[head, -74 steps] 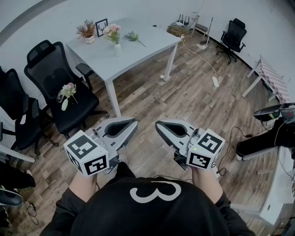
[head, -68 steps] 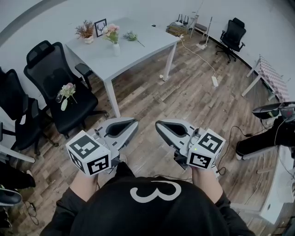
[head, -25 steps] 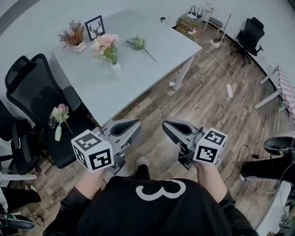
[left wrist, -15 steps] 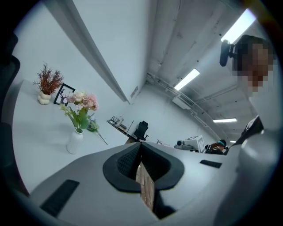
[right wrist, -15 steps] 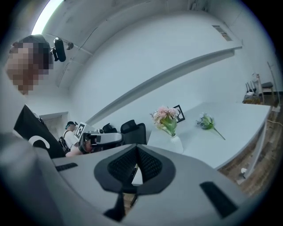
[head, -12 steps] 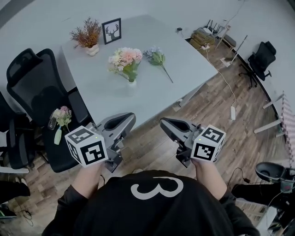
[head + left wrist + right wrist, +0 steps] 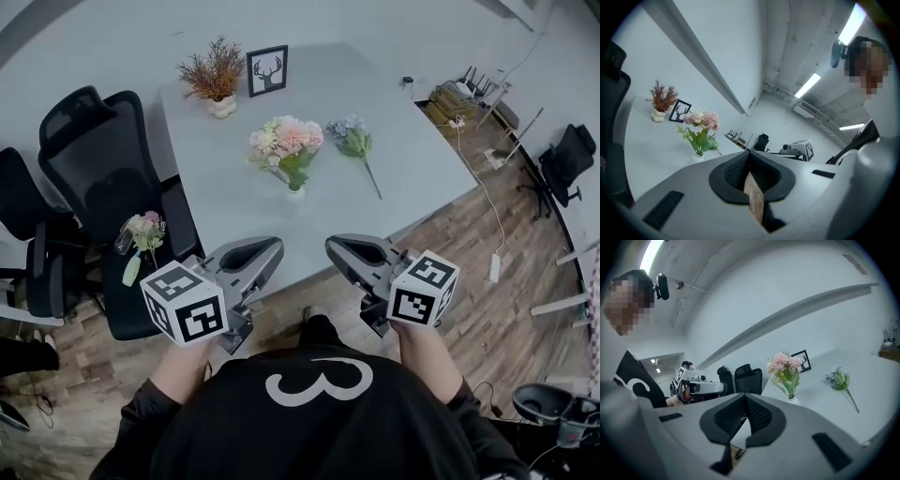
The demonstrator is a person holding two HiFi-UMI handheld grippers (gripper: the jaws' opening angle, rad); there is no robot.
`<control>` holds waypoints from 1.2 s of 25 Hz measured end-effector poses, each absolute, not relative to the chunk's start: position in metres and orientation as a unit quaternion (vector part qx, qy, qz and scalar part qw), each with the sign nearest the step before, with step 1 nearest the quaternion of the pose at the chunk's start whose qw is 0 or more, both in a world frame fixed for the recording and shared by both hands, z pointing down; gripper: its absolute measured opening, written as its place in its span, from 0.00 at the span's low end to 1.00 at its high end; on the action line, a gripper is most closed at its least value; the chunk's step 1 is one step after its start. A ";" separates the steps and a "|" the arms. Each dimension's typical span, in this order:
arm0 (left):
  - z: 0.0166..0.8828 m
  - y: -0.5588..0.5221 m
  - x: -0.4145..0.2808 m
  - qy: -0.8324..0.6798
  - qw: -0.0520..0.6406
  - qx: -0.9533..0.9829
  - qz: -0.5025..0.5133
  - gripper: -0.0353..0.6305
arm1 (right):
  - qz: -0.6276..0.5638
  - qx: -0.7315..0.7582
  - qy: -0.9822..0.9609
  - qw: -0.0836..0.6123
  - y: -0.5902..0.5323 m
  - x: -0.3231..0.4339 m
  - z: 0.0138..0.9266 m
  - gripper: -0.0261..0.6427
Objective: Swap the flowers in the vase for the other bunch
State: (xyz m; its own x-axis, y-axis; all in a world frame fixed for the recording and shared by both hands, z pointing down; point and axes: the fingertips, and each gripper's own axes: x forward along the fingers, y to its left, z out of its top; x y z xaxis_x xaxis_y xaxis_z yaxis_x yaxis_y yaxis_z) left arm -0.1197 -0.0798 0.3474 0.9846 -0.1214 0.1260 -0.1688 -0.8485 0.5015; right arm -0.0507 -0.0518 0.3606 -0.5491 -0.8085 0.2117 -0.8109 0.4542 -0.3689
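Swap not begun: pink flower bunch in small white vase, bluish loose bunch lying near it (apparently untouched); left gripper and right gripper both closed, empty.

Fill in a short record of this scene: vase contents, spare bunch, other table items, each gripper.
Vase contents: pink flowers, upright in a small white vase
Spare bunch: blue flowers lying flat on the table, right of the vase in the head view
Other table items: dried plant in a pot, framed deer picture
Left gripper: shut, empty
Right gripper: shut, empty
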 end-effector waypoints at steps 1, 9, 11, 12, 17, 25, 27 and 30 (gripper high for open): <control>0.349 -0.086 -0.116 -0.087 0.260 0.960 0.049 0.07 | 0.219 0.467 -0.857 0.004 -0.060 -0.047 0.362 0.05; 0.370 -0.134 -0.087 -0.164 0.266 0.946 0.081 0.07 | 0.217 0.416 -0.883 0.011 -0.127 -0.015 0.369 0.05; 0.376 -0.144 -0.083 -0.181 0.275 0.941 0.080 0.07 | 0.202 0.408 -0.890 0.025 -0.140 -0.007 0.373 0.05; 0.379 -0.149 -0.081 -0.190 0.279 0.938 0.079 0.07 | 0.195 0.407 -0.892 0.032 -0.146 -0.003 0.375 0.06; 0.385 -0.169 -0.079 -0.231 0.291 0.926 0.072 0.07 | 0.193 0.385 -0.901 0.055 -0.171 0.007 0.385 0.25; 0.389 -0.192 -0.094 -0.297 0.307 0.902 0.057 0.07 | 0.188 0.376 -0.903 0.090 -0.218 0.006 0.402 0.51; 0.390 -0.196 -0.096 -0.309 0.309 0.898 0.058 0.07 | 0.188 0.370 -0.904 0.104 -0.227 0.005 0.409 0.56; 0.394 -0.198 -0.099 -0.327 0.312 0.890 0.055 0.07 | 0.183 0.361 -0.907 0.118 -0.238 0.003 0.417 0.59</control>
